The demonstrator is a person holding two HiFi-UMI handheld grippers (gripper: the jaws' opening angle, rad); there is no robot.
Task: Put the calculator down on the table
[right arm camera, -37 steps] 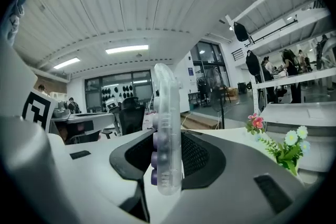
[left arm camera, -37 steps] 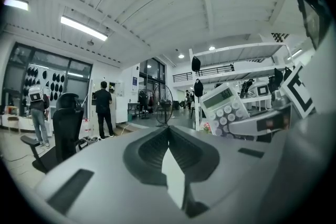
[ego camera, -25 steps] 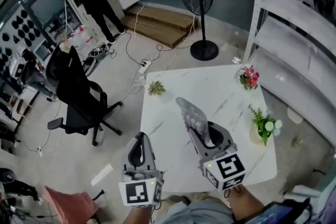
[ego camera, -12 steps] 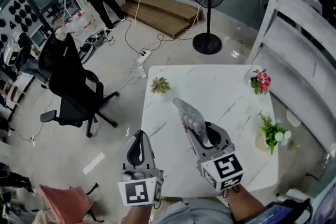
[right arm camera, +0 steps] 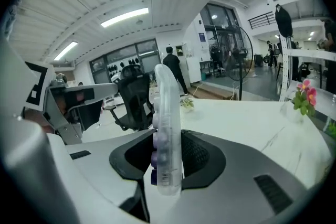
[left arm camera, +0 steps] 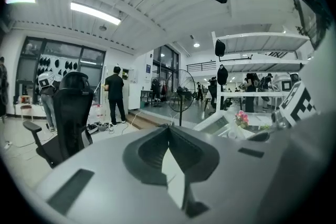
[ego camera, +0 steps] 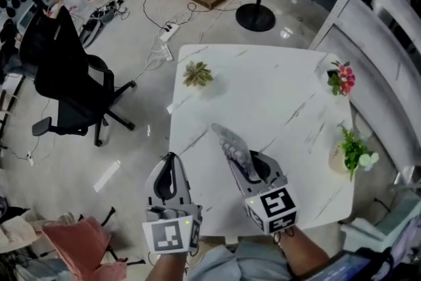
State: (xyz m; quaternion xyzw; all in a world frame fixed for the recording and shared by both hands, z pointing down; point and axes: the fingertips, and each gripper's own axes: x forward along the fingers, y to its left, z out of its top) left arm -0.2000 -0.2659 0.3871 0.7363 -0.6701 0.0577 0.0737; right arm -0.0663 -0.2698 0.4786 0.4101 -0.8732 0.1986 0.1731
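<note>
Right gripper view shows the right gripper (right arm camera: 168, 157) clamped on the lower end of the calculator (right arm camera: 167, 113), held on edge above the table (right arm camera: 247, 118). It looks light, stiff and smooth, probably slippery, so pinching its flat faces suits it. The left gripper (left arm camera: 169, 136) has its fingers closed together, empty.

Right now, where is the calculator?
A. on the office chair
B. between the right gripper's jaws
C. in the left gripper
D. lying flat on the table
B: the calculator stands edge-on, clamped between the jaws of the right gripper.
</note>
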